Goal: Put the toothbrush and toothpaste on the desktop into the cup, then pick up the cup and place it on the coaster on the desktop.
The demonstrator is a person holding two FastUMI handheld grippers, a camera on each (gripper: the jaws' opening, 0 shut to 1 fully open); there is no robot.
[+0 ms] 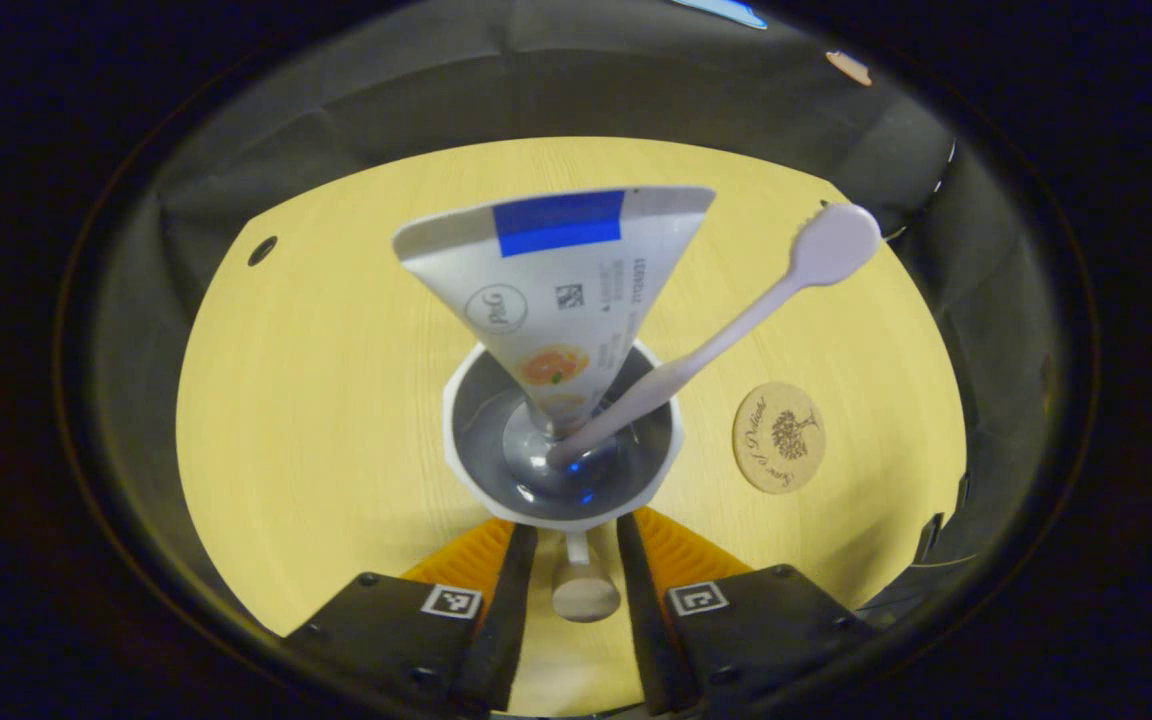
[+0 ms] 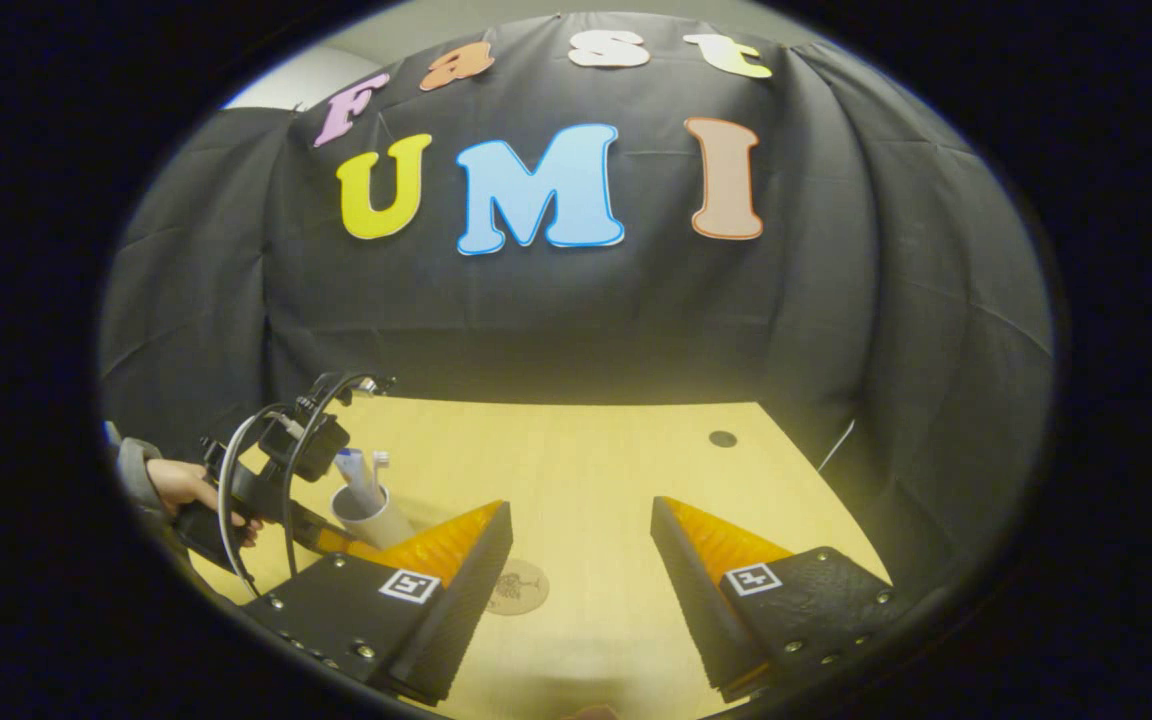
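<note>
The desk (image 1: 336, 400) spreads out ahead of the left gripper (image 1: 576, 530) and below the right gripper (image 2: 581, 520). Directly in front of the left gripper's fingertips stands the cup (image 1: 466, 470), seen from above, its handle (image 1: 584, 585) lying in the gap between the two fingers; whether they press on it cannot be told. The toothpaste (image 1: 561, 290) stands in the cup, crimped end up, with the toothbrush (image 1: 736, 320) beside it, head leaning away to the right. The coaster (image 1: 779, 437) lies flat on the desk just right of the cup, apart from it. The right gripper hangs with its fingers spread wide, nothing between them; the coaster shows just ahead of its left finger.
</note>
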